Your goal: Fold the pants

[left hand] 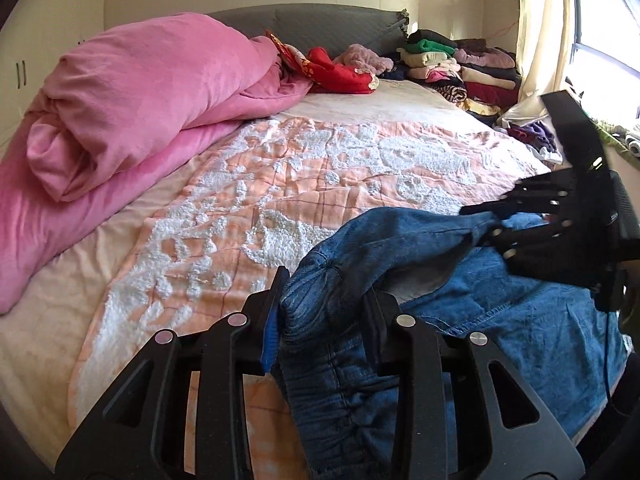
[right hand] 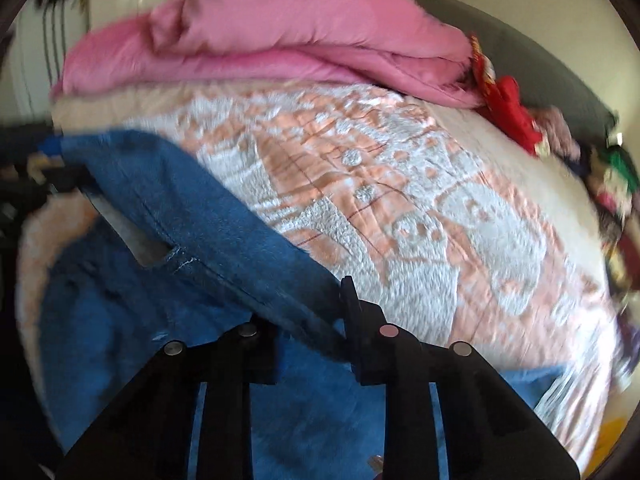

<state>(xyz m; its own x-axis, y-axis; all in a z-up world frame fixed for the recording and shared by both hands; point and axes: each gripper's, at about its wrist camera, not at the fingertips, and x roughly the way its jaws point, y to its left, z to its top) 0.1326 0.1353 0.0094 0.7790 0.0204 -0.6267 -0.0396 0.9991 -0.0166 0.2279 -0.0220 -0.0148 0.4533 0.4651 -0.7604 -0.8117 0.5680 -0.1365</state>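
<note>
Left claw (left hand: 320, 312) gripping bunched waistband of jeans (left hand: 500, 320); right claw (right hand: 308, 312) clamping another jeans edge, both lifting denim above bed (left hand: 280, 184).

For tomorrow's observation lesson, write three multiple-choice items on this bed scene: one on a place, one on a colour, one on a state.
1. Where does the stack of folded clothes stand?
A. by the window, at the head of the bed
B. on the floor
C. on the pink duvet

2. What colour are the pants?
A. black
B. denim blue
C. green

3. How do the left tongs stand?
A. wide open and empty
B. shut on the pants
C. shut on the pink duvet

Key: 1 A, the stack sits beside the curtain; 2 B, blue denim shows in both views; 3 B, bunched denim is pinched between the fingers.
</note>
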